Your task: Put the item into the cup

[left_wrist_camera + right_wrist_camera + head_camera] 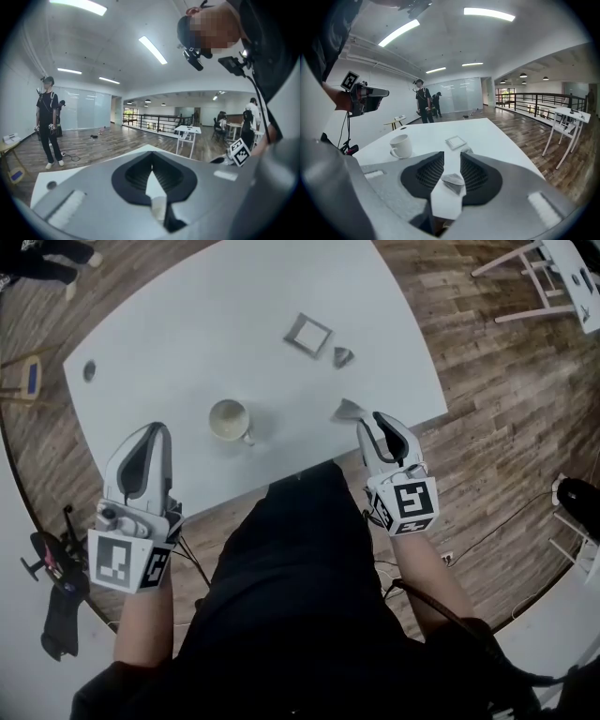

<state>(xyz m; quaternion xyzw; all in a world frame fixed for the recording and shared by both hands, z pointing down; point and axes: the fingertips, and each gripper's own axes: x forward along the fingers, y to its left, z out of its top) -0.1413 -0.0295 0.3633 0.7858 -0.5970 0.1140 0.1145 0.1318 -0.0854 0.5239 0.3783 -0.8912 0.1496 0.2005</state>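
Hovering at near right edge of table (497, 136), right gripper (452, 156) is standing with jaws spread, gripping nothing. Item (453, 182), small grey pouch, is lying on tabletop between those jaws, pads clear of it on both sides; no long axis evident. Left gripper (151, 153) is idling with jaws pressed together, empty, well apart from item, so right hand is nearer. Cup (401, 146) is sitting farther in, left of item.

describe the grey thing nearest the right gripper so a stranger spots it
Find the white table, then its near edge on the right, where the right gripper points. The small grey wedge lies just at its tip. A similar grey piece sits farther back beside a flat square frame; this one lies alone.
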